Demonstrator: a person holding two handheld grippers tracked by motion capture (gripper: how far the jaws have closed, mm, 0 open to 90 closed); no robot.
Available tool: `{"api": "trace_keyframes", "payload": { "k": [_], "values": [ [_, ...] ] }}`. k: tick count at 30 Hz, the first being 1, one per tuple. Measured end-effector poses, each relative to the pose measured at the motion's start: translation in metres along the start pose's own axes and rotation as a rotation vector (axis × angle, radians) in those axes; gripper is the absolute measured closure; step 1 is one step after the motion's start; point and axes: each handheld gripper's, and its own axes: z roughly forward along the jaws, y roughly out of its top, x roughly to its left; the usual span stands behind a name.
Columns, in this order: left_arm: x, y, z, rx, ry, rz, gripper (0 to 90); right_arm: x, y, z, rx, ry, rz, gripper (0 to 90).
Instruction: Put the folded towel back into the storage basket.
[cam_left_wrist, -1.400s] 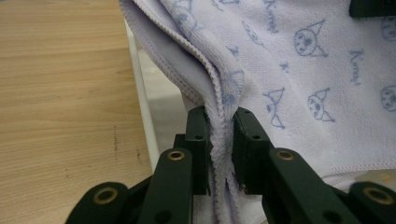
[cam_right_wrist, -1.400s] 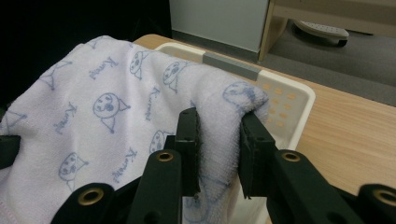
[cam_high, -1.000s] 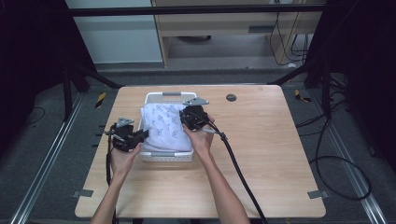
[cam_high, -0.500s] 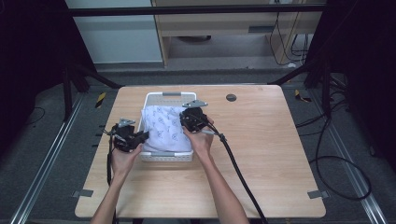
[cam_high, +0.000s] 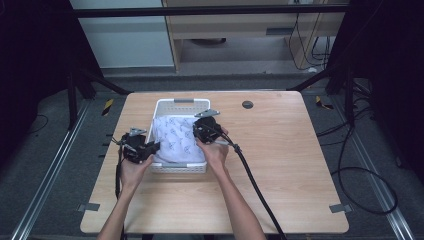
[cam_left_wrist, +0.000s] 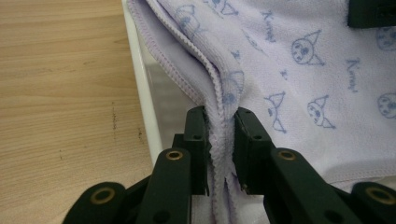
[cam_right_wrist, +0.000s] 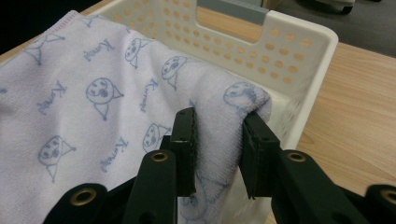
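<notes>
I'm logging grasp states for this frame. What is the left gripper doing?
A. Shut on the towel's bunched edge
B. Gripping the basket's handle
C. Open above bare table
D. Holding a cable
A: the left gripper pinches the lavender towel's stitched edge beside the white basket wall.

A lab or recording bay is indicated: a wooden worktop (cam_high: 280, 165) is enclosed by a black metal frame (cam_high: 210, 10), cables (cam_high: 365, 170) are trailed over grey carpet, and floor rails (cam_high: 45, 180) are fitted alongside.
</notes>
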Motion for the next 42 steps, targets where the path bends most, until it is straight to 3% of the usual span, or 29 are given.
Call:
{"api": "trace_keyframes", "payload": {
  "k": [9,14,20,26,34,42],
  "values": [
    [0.001,0.0,0.0,-0.006,0.014,-0.007,72.4,-0.001,-0.004,0.007,0.04,-0.009,-0.034,60.9],
    [0.004,0.004,-0.013,-0.068,0.022,-0.024,68.4,-0.003,-0.002,0.003,0.009,-0.009,-0.047,50.5],
    [0.004,0.007,-0.022,-0.101,0.013,-0.022,64.4,-0.006,0.002,-0.007,-0.024,0.008,-0.033,39.3],
    [-0.004,0.008,-0.024,-0.113,0.017,0.022,55.6,-0.01,0.005,-0.021,-0.049,0.036,-0.022,27.4],
    [-0.015,0.007,-0.029,-0.132,-0.054,0.062,46.1,-0.022,-0.001,-0.052,-0.089,0.039,-0.027,23.4],
    [-0.021,0.002,-0.034,-0.15,-0.07,0.084,38.4,-0.041,-0.016,-0.084,-0.116,0.062,-0.005,19.7]
  ]
}}
